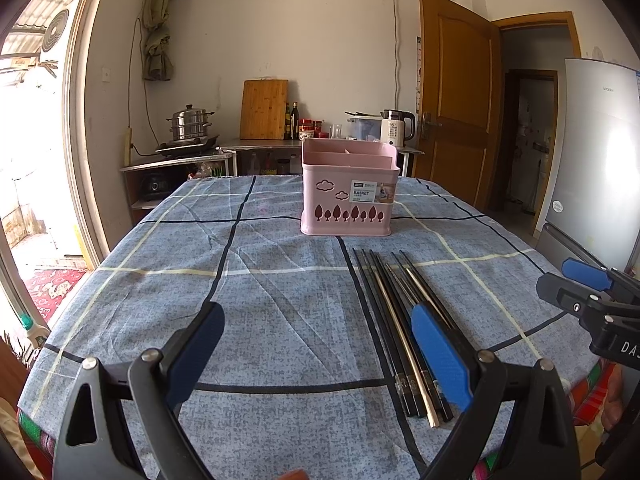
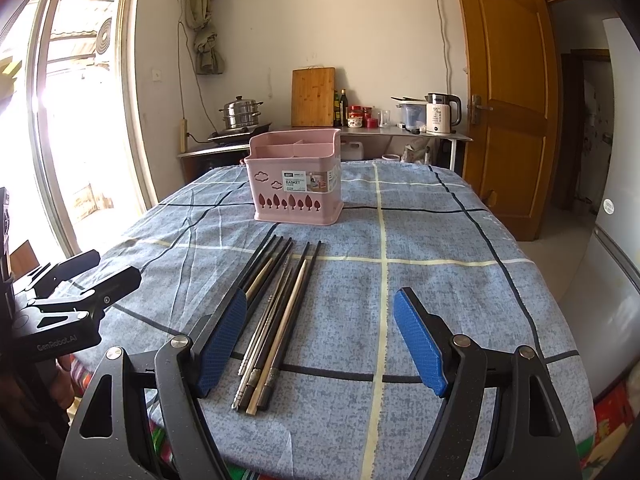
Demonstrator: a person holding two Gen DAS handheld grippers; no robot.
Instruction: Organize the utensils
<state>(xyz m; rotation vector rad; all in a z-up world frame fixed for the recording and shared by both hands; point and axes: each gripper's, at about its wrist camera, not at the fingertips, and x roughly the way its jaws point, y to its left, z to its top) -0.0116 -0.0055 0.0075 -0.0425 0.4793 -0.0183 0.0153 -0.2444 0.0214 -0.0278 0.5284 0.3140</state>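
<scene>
Several chopsticks (image 2: pixel 276 312) (mostly black, a few pale or metallic) lie bundled before the pink basket (image 2: pixel 296 178), both tools gaping apart.

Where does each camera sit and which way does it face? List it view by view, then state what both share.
Left wrist: sits on the left hand-held gripper, facing across the table toward the pink basket; its own open fingers show, chopsticks lie right of centre, and the right hand-held gripper shows at the right edge.
Right wrist: sits on the right hand-held gripper, facing the same way; its open fingers frame the chopsticks, left hand-held gripper at left.
Shared: basket, chopsticks, checked tablecloth, kitchen counter behind.
</scene>
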